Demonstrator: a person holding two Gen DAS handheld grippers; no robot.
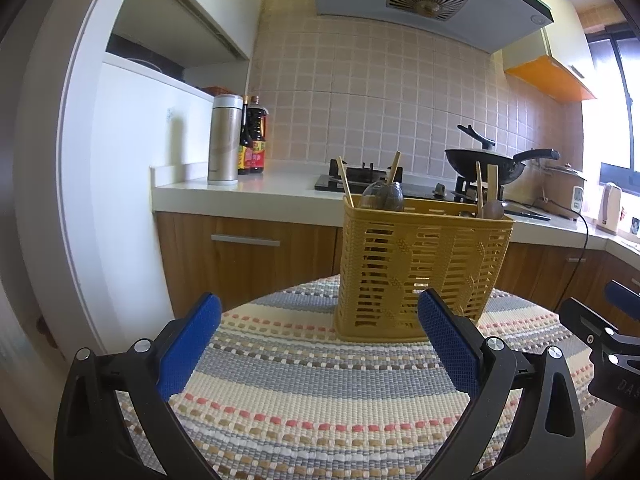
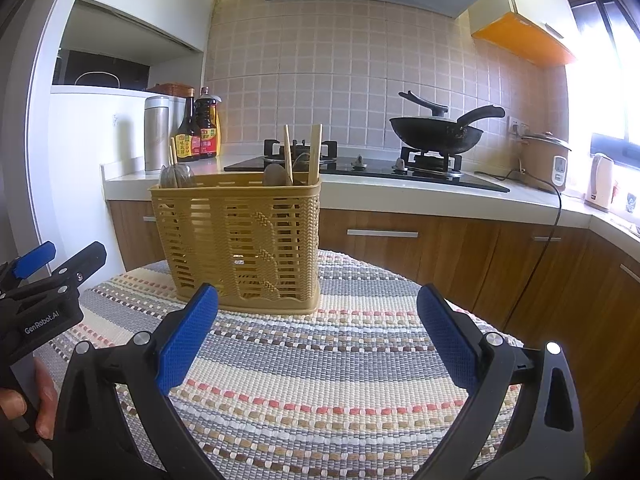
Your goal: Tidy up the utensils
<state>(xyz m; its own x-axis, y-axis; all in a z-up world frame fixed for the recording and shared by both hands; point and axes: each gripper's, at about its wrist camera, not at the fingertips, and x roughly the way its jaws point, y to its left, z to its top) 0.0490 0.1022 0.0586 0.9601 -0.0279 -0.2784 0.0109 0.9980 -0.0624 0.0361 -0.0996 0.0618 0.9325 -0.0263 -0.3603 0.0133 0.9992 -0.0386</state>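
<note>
The yellow basket (image 1: pixel 420 268) stands upright just beyond both tools, utensils inside; left gripper (image 1: pixel 320 344) and right gripper (image 2: pixel 316 336) hover empty, fingers apart, about equally near.

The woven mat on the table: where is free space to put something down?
The woven mat is bare in front of the yellow basket, between it and both open grippers, left and right. A free strip also lies right of the basket. The basket itself is crowded with utensils.
</note>
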